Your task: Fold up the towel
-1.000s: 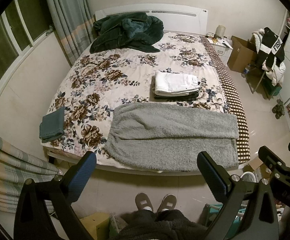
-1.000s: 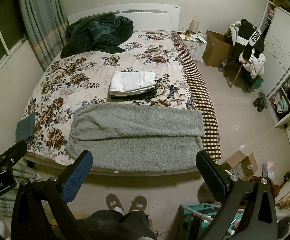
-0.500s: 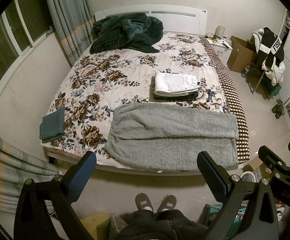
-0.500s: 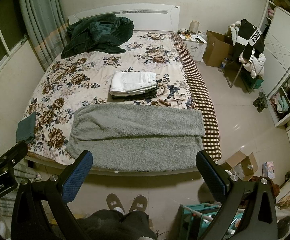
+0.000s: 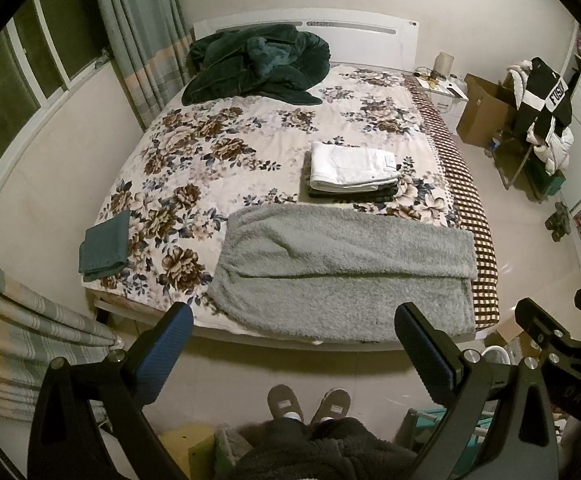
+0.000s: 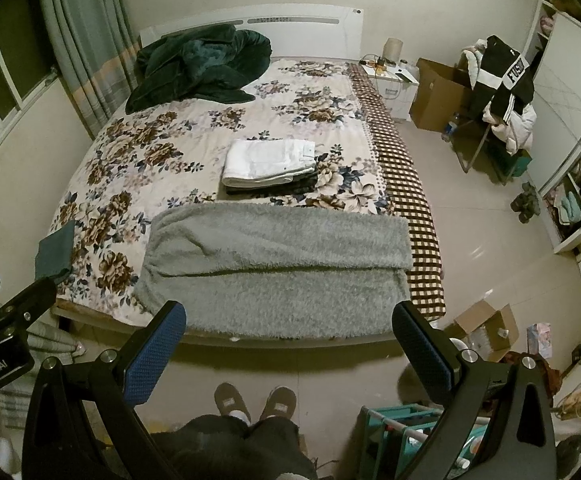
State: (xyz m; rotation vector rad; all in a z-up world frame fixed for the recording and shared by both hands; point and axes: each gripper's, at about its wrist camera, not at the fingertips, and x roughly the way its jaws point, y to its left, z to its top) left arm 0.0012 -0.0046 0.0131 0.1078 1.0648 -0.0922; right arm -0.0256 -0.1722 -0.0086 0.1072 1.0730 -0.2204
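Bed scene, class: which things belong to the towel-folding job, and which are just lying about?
Job: grey towel; left gripper; right gripper.
Lying about: white folded clothes; small teal cloth; dark green blanket; cardboard box.

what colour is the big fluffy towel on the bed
Grey towel; clearest in the right wrist view.

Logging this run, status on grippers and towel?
Left gripper, right gripper: open, empty, above floor. Fluffy grey towel folded lengthwise at bed's foot. Nothing blocking.

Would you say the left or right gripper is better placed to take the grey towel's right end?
Probably right: the right gripper faces the grey towel more centrally, and the towel's right end lies on its side.
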